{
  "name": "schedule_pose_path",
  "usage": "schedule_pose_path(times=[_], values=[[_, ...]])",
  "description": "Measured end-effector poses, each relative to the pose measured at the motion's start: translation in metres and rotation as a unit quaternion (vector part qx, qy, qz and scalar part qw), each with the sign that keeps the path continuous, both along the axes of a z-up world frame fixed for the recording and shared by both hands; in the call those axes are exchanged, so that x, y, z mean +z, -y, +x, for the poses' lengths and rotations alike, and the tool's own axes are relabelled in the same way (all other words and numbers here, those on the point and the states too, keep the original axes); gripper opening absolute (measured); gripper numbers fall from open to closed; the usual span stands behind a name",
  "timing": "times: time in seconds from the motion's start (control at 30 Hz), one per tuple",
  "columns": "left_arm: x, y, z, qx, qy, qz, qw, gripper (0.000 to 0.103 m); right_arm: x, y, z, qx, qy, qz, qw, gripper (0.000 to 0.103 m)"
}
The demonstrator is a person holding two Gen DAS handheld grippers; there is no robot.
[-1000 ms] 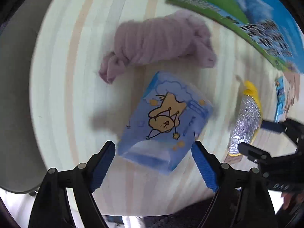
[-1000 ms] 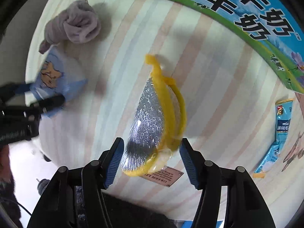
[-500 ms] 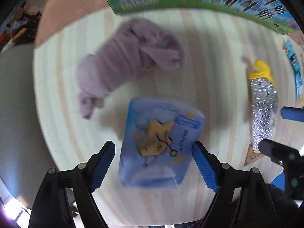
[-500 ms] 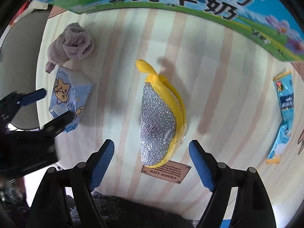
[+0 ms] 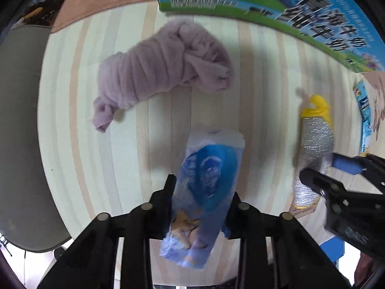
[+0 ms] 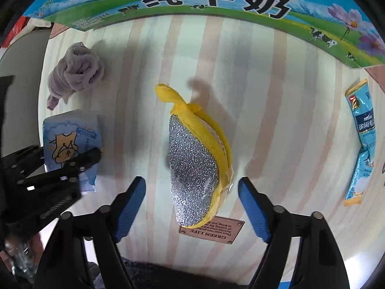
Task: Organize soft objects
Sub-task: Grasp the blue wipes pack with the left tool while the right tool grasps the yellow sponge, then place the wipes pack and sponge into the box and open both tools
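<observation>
The left gripper [image 5: 201, 207], spread wide over the blue tissue pack [image 5: 207, 192] half a second earlier, now clamps it above the striped table [image 5: 72, 120], while the right gripper [image 6: 192, 207] stays apart around the yellow scouring pad [image 6: 195, 168], suggesting sorting has begun.

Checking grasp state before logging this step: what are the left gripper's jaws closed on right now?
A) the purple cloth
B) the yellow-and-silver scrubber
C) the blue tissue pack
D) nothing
C: in the left wrist view, the left gripper has its jaws pressed against both sides of the blue tissue pack, while the purple cloth and scrubber lie apart on the table.
</observation>
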State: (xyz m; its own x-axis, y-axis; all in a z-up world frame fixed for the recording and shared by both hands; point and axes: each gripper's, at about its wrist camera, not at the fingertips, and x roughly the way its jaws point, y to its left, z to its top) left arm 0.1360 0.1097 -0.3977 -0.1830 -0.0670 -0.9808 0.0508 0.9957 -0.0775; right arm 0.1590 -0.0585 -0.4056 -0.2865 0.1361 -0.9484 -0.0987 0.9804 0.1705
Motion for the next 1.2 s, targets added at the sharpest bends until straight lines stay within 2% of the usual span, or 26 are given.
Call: schedule_pose_path(times=[0.03,0.23,0.4,0.53,0.6,0.67,0.77,0.87,0.93,0.97,1.1,1.2], values=[[0.004,-0.002,-0.004,0.002,0.006,-0.001,1.0,0.026,-0.003,-0.006,-0.001,0.002,0.002,-0.003,1.0,0.054],[0.026,-0.003,-0.019,0.034,0.03,-0.016,0.9988,0.018,0.003,-0.008,-0.008,0.001,0.023,-0.001,1.0,0.048],[0.063,0.011,-0.015,0.035,0.06,-0.032,0.9971,0.018,0.021,0.007,-0.01,-0.018,0.025,0.036,0.999,0.046],[0.115,0.019,-0.004,0.03,0.09,-0.059,0.9937,0.018,0.06,0.023,-0.003,-0.036,0.046,0.069,0.996,0.046],[0.147,0.026,0.026,0.022,0.114,-0.075,0.9904,0.018,0.089,0.032,0.004,-0.044,0.064,0.089,0.993,0.046],[0.157,0.04,0.058,0.015,0.131,-0.086,0.9875,0.018,0.122,0.041,0.014,-0.048,0.092,0.101,0.99,0.046],[0.187,0.057,0.094,0.004,0.151,-0.1,0.9835,0.018,0.166,0.049,0.039,-0.043,0.13,0.107,0.985,0.046],[0.185,0.076,0.142,0.004,0.159,-0.099,0.9822,0.018,0.187,0.054,0.068,-0.038,0.153,0.105,0.982,0.046],[0.183,0.078,0.167,0.007,0.152,-0.099,0.9834,0.018,0.185,0.048,0.096,-0.033,0.16,0.091,0.982,0.046],[0.173,0.077,0.184,0.01,0.143,-0.096,0.985,0.018,0.183,0.049,0.112,-0.04,0.158,0.092,0.982,0.046],[0.139,0.086,0.228,0.017,0.102,-0.087,0.9908,0.018,0.153,0.057,0.155,-0.055,0.136,0.083,0.986,0.046],[0.101,0.09,0.249,0.021,0.061,-0.09,0.9938,0.018,0.127,0.056,0.173,-0.053,0.126,0.062,0.989,0.046]])
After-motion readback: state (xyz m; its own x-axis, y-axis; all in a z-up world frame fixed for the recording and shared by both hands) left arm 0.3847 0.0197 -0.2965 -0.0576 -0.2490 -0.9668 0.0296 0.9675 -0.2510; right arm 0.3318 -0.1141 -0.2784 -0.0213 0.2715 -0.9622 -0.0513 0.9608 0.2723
